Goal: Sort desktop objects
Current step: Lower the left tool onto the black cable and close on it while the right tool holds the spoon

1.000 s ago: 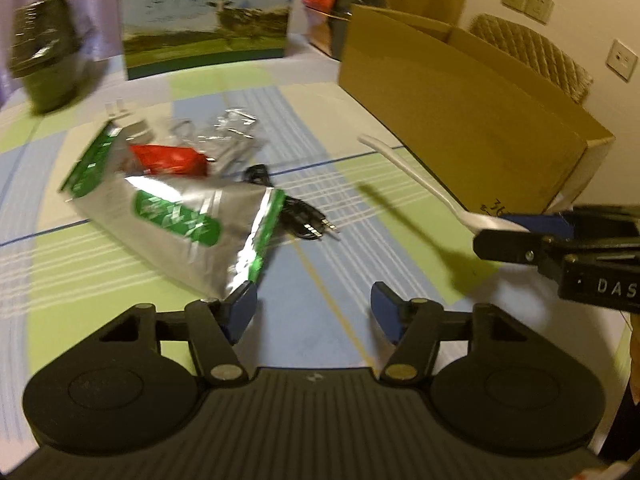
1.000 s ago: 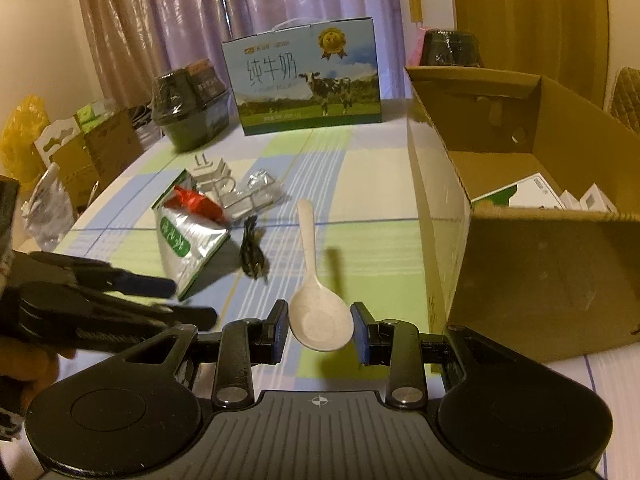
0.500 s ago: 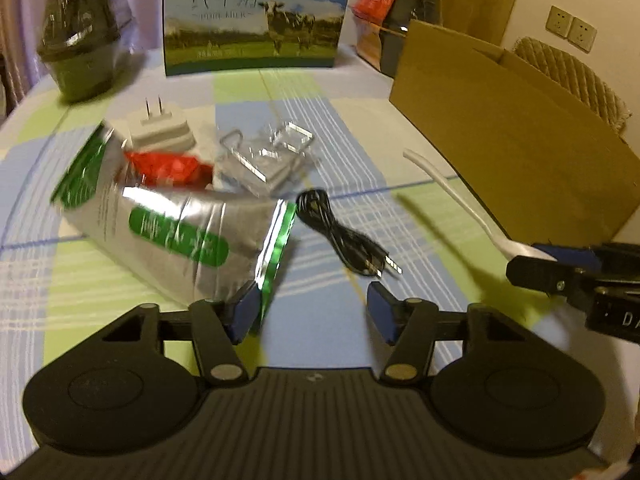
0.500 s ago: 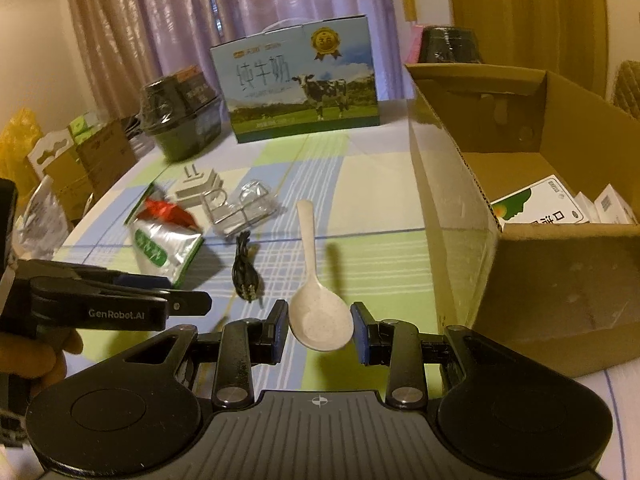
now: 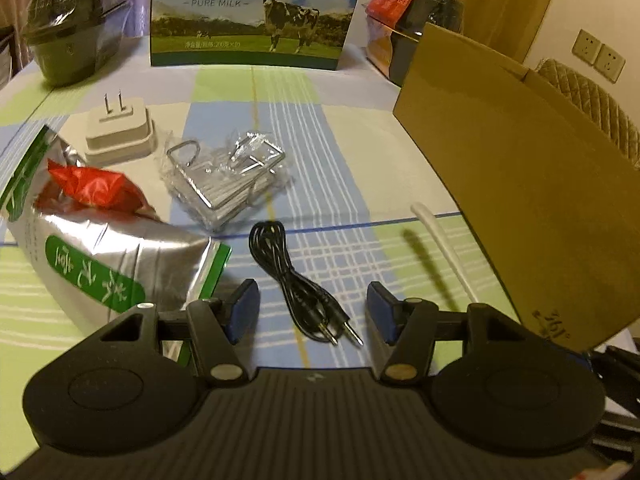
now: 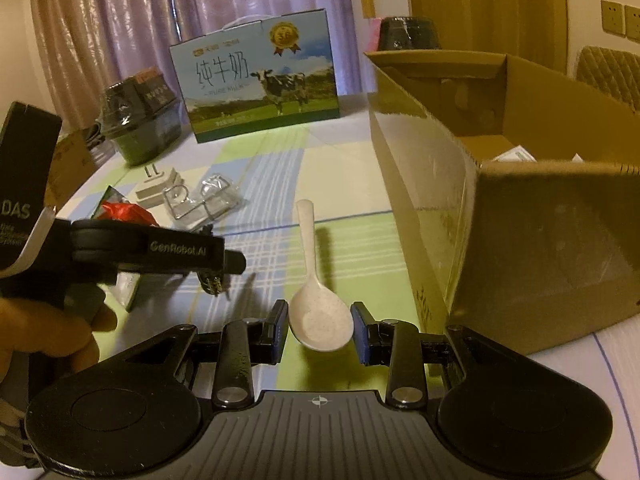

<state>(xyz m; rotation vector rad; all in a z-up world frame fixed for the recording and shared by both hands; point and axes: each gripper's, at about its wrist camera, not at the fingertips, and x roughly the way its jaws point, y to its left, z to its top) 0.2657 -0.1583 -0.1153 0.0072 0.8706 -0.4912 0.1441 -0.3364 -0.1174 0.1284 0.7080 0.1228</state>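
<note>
Milk carton (image 6: 260, 88) before purple curtains (image 6: 120, 20) — wall sockets (image 5: 598, 54), quilted chair (image 5: 592, 104).

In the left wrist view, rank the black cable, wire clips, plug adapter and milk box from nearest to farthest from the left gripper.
1. Black cable, between the left gripper's fingers.
2. Wire clips, centre, in a clear bag.
3. Plug adapter, left.
4. Milk box, at the back.
</note>
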